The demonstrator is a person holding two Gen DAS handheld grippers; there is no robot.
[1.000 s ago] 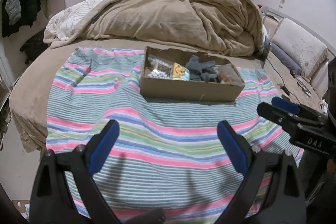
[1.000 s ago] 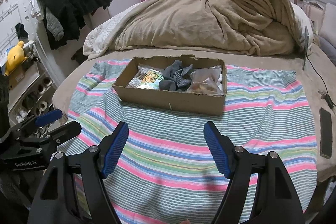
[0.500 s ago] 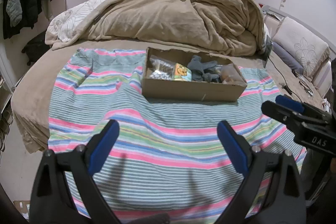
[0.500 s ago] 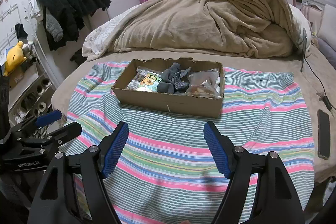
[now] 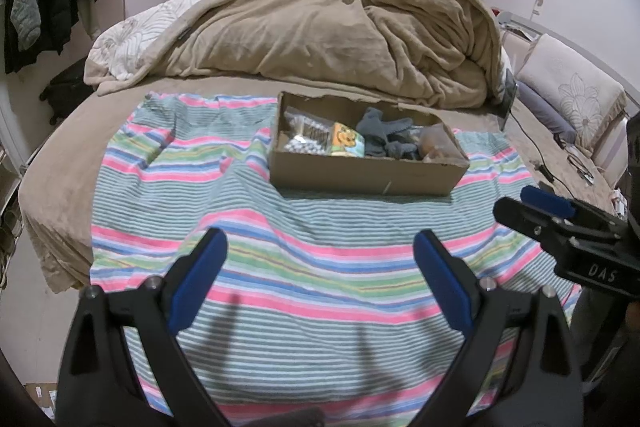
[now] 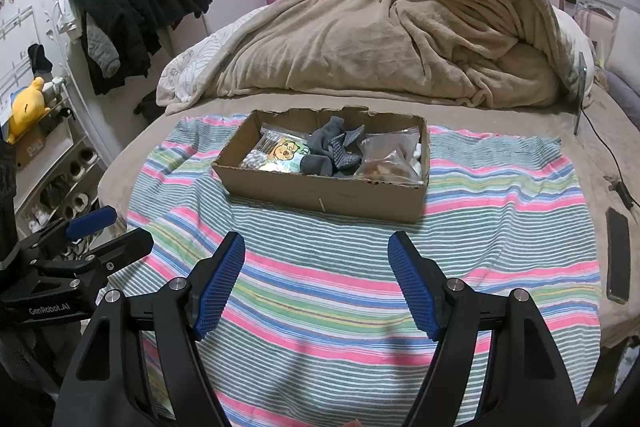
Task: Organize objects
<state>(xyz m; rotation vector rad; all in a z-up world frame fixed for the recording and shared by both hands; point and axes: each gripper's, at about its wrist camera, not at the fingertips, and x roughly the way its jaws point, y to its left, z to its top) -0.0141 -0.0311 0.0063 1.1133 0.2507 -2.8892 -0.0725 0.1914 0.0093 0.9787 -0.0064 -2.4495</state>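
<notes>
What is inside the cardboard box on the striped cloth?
The cardboard box holds a clear bag of small pale pieces, a cartoon-printed packet, grey socks and a clear bag of brownish items. Whatever lies beneath them is covered.

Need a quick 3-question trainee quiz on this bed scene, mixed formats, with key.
1. True or false: the cardboard box sits on the striped cloth.
2. The grey socks lie in the box: A) at its left end B) in the middle C) outside it.
3. Fill in: the left tongs and right tongs both hold ____.

Key: 1 true; 2 B; 3 nothing, both stand open over the cloth.
</notes>
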